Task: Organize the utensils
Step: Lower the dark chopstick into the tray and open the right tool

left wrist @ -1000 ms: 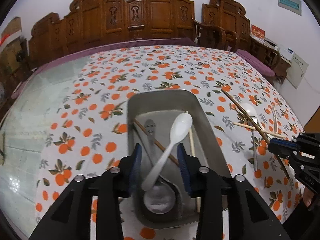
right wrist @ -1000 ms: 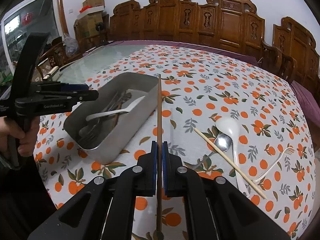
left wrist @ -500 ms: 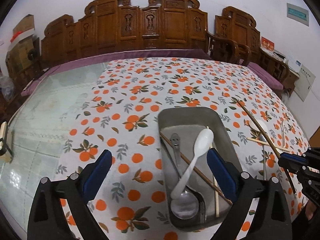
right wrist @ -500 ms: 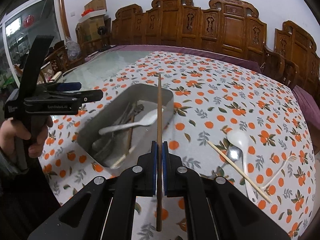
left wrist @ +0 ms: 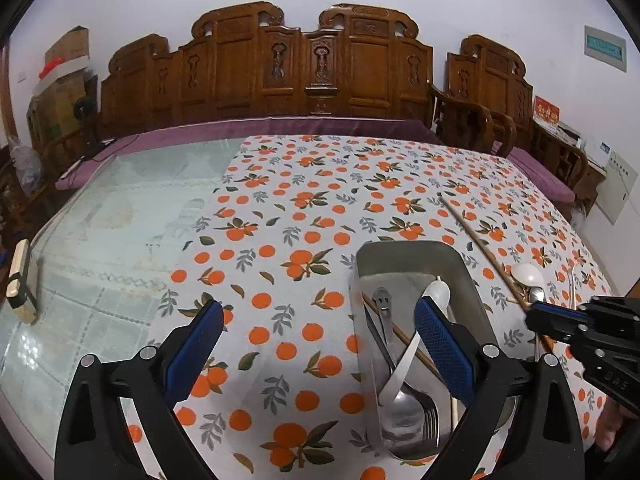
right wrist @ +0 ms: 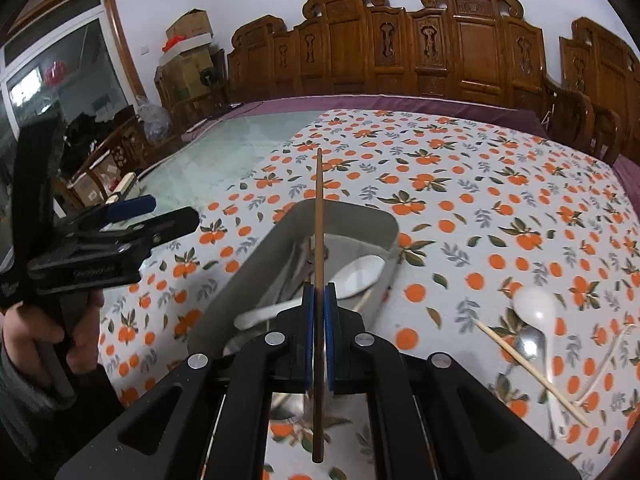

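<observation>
A metal tray (left wrist: 404, 247) holds a white spoon (left wrist: 438, 291), a brown chopstick (left wrist: 400, 335) and metal cutlery. My left gripper (left wrist: 320, 312) stands open and empty, above the cloth just left of the tray. In the right wrist view the left gripper (right wrist: 160, 214) hovers left of the tray (right wrist: 248, 280). My right gripper (right wrist: 319, 292) is shut on a long brown chopstick (right wrist: 319, 208), held above the tray's near side. The held chopstick (left wrist: 480, 242) and right gripper (left wrist: 536, 318) also show at the right of the left wrist view.
On the orange-print cloth right of the tray lie a white spoon (right wrist: 536, 304), a pale chopstick (right wrist: 528, 364), a metal spoon (right wrist: 530, 346) and a white fork (right wrist: 600, 364). A person's hand (right wrist: 80, 336) grips the left tool. Carved wooden chairs (left wrist: 312, 68) line the far side.
The left gripper opened wide, let go of the white spoon in the tray, and drew back up and to the left. The right gripper carried the chopstick leftward over the tray.
</observation>
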Available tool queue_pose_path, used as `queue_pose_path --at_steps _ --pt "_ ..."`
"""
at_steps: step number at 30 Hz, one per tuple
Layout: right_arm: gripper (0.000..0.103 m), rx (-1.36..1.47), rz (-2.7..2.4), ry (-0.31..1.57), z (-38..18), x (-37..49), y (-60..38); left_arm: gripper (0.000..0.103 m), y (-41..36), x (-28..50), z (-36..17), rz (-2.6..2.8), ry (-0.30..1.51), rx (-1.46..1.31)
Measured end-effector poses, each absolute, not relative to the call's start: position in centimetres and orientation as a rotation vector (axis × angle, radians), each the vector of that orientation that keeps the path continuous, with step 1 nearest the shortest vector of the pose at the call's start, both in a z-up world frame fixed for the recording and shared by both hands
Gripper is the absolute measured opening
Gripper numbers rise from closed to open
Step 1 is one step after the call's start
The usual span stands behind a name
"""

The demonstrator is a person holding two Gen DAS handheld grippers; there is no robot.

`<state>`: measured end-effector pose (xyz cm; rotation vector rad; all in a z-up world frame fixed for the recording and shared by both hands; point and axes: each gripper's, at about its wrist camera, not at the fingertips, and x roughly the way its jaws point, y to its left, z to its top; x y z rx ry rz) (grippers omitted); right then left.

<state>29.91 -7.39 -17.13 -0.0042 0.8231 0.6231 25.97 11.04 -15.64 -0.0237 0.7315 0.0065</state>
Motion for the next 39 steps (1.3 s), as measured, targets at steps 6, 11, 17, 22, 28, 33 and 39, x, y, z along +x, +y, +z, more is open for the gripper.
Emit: queue_pose_path --at_steps 6,11,17,22,28,33,39 --pt "0.006 0.031 0.625 0.849 -18.3 31.2 -5.7 0.092 11.6 25.9 -15.3 0.005 0.726 -0.037" --pt "0.006 0.043 0.613 0.87 -19.6 31.5 -4.7 0.092 11.7 25.7 -15.2 0.001 0.723 -0.04" --pt "0.006 0.034 0.609 0.893 -21.0 31.2 -4.0 0.092 11.6 25.6 -15.1 -0.003 0.721 -0.038" --pt "0.006 0.03 0.609 0.904 -21.6 31.0 -3.7 0.092 11.6 25.6 -15.1 -0.005 0.719 -0.039" --pt "0.007 0.021 0.62 0.897 -21.6 30.8 -3.7 0.092 11.6 25.7 -15.2 -0.002 0.72 -0.039" --pt "0.007 0.03 0.634 0.885 -21.1 30.9 -4.5 0.092 11.3 25.6 -15.1 -0.008 0.721 -0.037" --pt "0.007 0.008 0.619 0.829 -18.9 30.7 -7.1 0.092 10.6 25.6 -15.1 -0.02 0.72 -0.041"
